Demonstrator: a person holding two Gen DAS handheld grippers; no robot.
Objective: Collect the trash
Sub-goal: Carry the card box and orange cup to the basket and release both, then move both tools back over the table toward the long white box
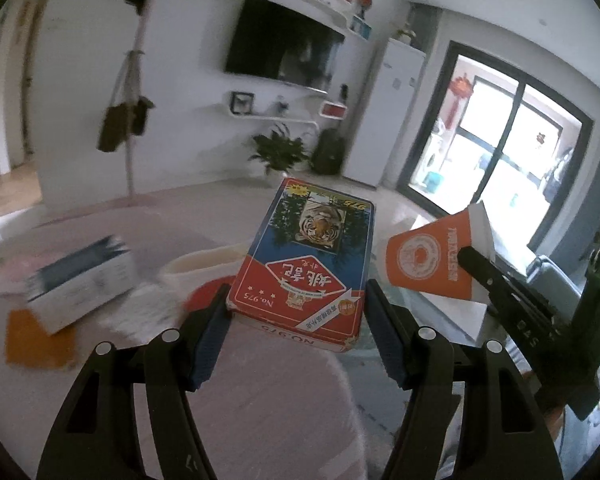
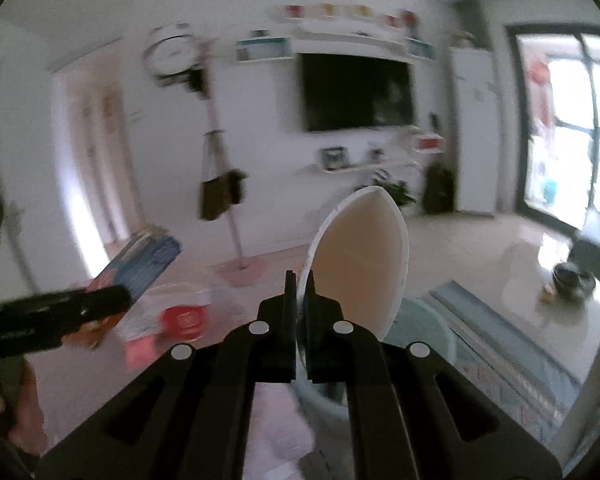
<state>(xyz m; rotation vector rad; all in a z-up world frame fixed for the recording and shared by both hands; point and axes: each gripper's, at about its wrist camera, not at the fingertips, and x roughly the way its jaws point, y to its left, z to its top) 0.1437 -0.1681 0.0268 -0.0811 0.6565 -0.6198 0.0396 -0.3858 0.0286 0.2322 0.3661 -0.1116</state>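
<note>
A red and blue playing-card box (image 1: 300, 264) with a tiger picture is held above the pink table, and my left gripper (image 1: 296, 292) is shut on its long sides. To the right, an orange paper cup (image 1: 428, 264) hangs squashed in my right gripper (image 1: 474, 258). In the right wrist view, my right gripper (image 2: 300, 280) is shut on the cup's flattened rim, and the cup's pale inside (image 2: 360, 264) faces the camera. The card box (image 2: 144, 264) and left gripper (image 2: 112, 296) show blurred at the left.
On the pink table (image 1: 260, 400) lie a blue and white box (image 1: 80, 276), a white bowl (image 1: 204, 264), a red disc (image 1: 204, 294) and an orange sheet (image 1: 36, 340). A pale blue tub (image 2: 424, 332) stands below the cup. A patterned rug (image 2: 500, 344) lies right.
</note>
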